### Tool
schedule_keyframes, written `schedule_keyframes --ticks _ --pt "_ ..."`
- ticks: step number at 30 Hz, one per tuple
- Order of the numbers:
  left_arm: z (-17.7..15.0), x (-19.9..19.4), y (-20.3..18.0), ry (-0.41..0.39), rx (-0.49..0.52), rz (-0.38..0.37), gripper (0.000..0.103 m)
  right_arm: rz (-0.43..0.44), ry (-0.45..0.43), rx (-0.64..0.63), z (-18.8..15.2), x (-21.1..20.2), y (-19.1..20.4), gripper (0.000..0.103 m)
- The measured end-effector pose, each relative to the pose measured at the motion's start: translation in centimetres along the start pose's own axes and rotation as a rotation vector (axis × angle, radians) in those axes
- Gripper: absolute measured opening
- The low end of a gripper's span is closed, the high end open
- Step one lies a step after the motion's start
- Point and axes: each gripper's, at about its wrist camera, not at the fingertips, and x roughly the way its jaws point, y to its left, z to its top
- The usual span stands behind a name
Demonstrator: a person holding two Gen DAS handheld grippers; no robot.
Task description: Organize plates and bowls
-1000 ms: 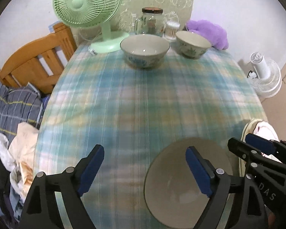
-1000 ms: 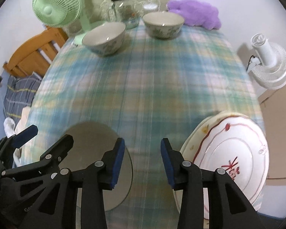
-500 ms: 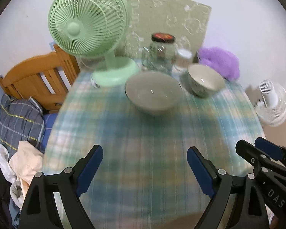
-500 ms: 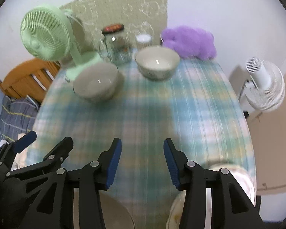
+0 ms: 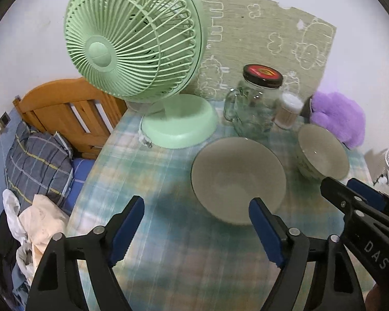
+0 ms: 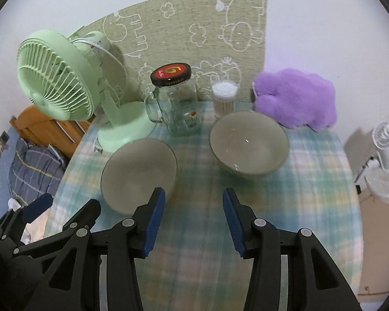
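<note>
Two pale patterned bowls stand at the far end of the plaid tablecloth. The left bowl (image 5: 237, 178) (image 6: 138, 173) is just beyond my left gripper (image 5: 197, 230), off its right finger; the gripper is open and empty. The right bowl (image 5: 322, 153) (image 6: 249, 143) stands ahead of my right gripper (image 6: 193, 219), which is open and empty and also shows at the right of the left wrist view (image 5: 360, 207). No plates are in view.
A green desk fan (image 5: 134, 51) (image 6: 62, 88), a glass jar mug with a dark lid (image 5: 256, 103) (image 6: 175, 101), a cotton swab cup (image 6: 224, 98) and a purple plush (image 6: 295, 98) line the back edge. A wooden bed frame (image 5: 64, 111) is left, a white fan (image 6: 386, 155) right.
Both grippers have moved forward over the table toward the two bowls. The grey plate and the red-patterned plate near the front edge have dropped out of view. Both stay open.
</note>
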Motion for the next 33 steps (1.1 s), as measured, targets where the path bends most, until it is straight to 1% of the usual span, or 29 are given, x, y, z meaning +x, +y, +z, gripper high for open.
schedule_keyframes --ticks 4,7,12,16,17,18,20,22,24,26,27,29,30,33 --pt "0.7 1.7 -0.5 -0.005 0.025 0.024 0.083 0.039 0.006 0.016 1.4 2.6 -0.1 0.050" --pt "1.1 3.0 -0.9 0.000 0.039 0.029 0.082 0.045 0.002 0.008 2.1 4.2 0.2 0.050" --pt "1.4 5.1 -0.7 0.007 0.014 0.028 0.077 0.057 0.020 -0.009 2.6 6.8 1.0 0.050" --pt "1.6 6.8 -0.7 0.024 0.011 0.028 0.068 0.057 0.033 -0.013 2.7 8.4 1.4 0.050" --pt "1.6 7.2 -0.7 0.027 0.011 0.029 0.067 0.055 0.035 -0.014 2.6 8.7 1.5 0.048" --pt "1.5 7.7 -0.7 0.031 0.011 0.029 0.063 0.052 0.040 -0.016 2.7 9.1 1.6 0.043" --pt "1.5 8.3 -0.6 0.037 0.003 0.029 0.059 0.046 0.047 -0.021 2.5 9.7 1.8 0.041" --pt "1.5 8.9 -0.4 0.041 -0.007 0.024 0.052 0.045 0.053 -0.026 2.5 10.2 1.9 0.039" --pt "1.5 9.3 -0.4 0.047 0.002 0.031 0.047 0.037 0.061 -0.031 2.5 10.7 2.0 0.031" --pt "1.6 9.6 -0.4 0.053 0.003 0.035 0.041 0.030 0.067 -0.037 2.5 11.1 2.1 0.028" --pt "1.6 9.6 -0.4 0.053 0.003 0.035 0.036 0.029 0.071 -0.037 2.5 11.2 2.2 0.026" --pt "1.6 9.7 -0.4 0.050 0.006 0.040 0.032 0.021 0.071 -0.039 2.5 11.4 2.4 0.022" --pt "1.6 9.8 -0.4 0.049 0.009 0.038 0.027 0.014 0.068 -0.043 2.5 11.4 2.4 0.021" --pt "1.7 9.9 -0.6 0.046 0.020 0.034 0.022 0.002 0.061 -0.060 2.5 11.4 2.6 0.019"
